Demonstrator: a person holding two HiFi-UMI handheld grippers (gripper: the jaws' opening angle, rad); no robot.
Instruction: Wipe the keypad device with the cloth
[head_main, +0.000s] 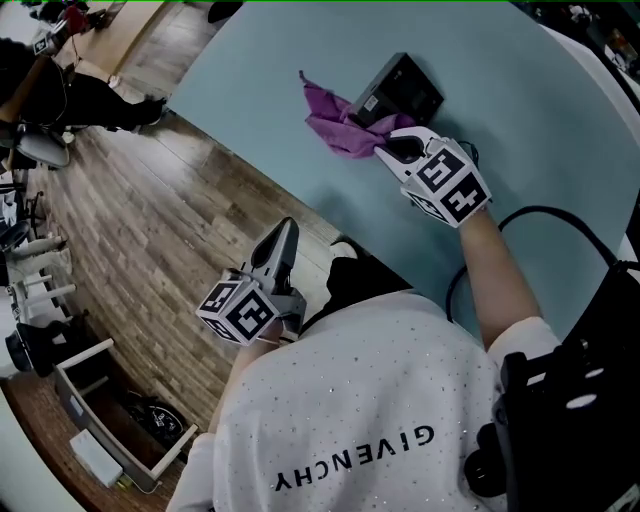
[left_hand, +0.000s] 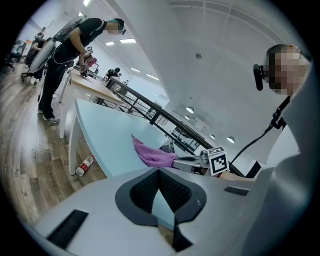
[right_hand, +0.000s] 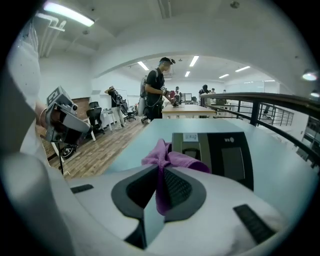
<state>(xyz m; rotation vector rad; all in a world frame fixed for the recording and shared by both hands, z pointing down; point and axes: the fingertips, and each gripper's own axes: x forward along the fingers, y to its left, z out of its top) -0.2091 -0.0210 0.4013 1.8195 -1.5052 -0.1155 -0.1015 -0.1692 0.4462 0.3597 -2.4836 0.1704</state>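
Observation:
The black keypad device (head_main: 400, 90) lies flat on the pale blue table (head_main: 520, 130), near its far side. A purple cloth (head_main: 335, 120) is bunched against the device's left edge and partly over it. My right gripper (head_main: 388, 146) is shut on the cloth's near end. In the right gripper view the cloth (right_hand: 167, 160) runs up between the jaws of the right gripper (right_hand: 161, 175), with the device (right_hand: 220, 152) just beyond. My left gripper (head_main: 282, 240) hangs off the table's near edge over the floor, shut and holding nothing. The left gripper (left_hand: 159, 172) looks across at the cloth (left_hand: 152, 156).
A black cable (head_main: 545, 215) loops on the table by my right arm. Wooden floor (head_main: 150, 230) lies left of the table, with a bottle (left_hand: 85, 166) on it and an open box (head_main: 110, 420). A person (right_hand: 156, 90) stands at a far desk. A railing (right_hand: 270, 107) runs right.

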